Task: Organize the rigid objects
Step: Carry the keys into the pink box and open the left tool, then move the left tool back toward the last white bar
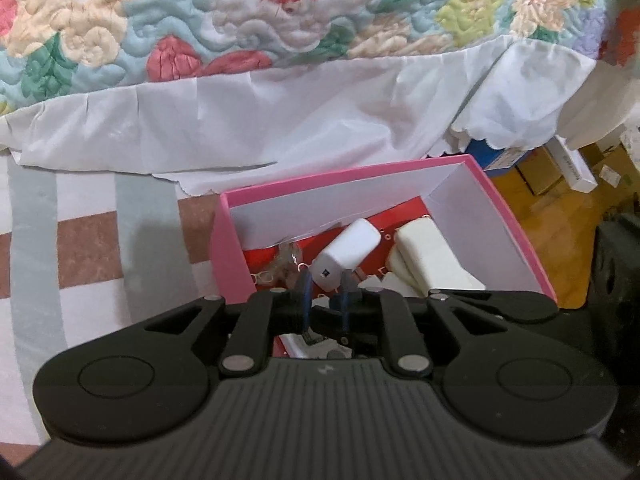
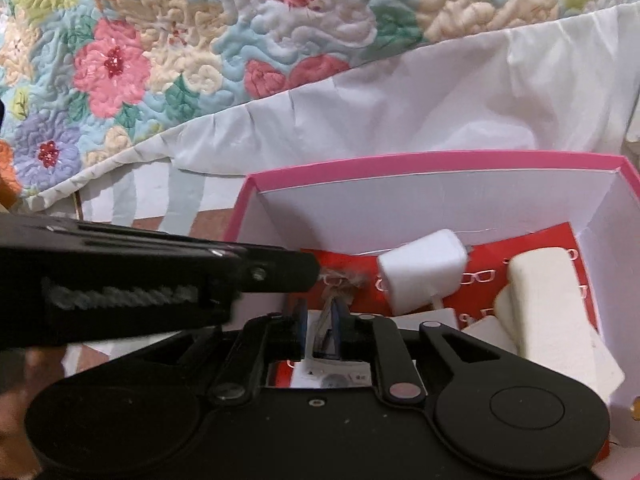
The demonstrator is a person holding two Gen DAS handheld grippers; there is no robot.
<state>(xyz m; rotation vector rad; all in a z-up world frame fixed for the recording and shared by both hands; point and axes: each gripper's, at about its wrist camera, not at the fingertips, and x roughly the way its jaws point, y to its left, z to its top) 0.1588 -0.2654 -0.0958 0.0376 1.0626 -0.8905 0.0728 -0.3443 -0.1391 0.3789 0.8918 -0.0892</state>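
While both grippers hover, pink box [image 1: 228,236] holds white charger [image 1: 346,254] w/ cream case [image 1: 428,258].

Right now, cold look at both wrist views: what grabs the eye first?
The open pink cardboard box with white inner walls sits mid-frame, holding a white plastic charger block and a cream oblong case on a red printed sheet. Behind it, a bright floral quilted bedspread fills the top of both views. Both black claws, left and right, point down into the box.
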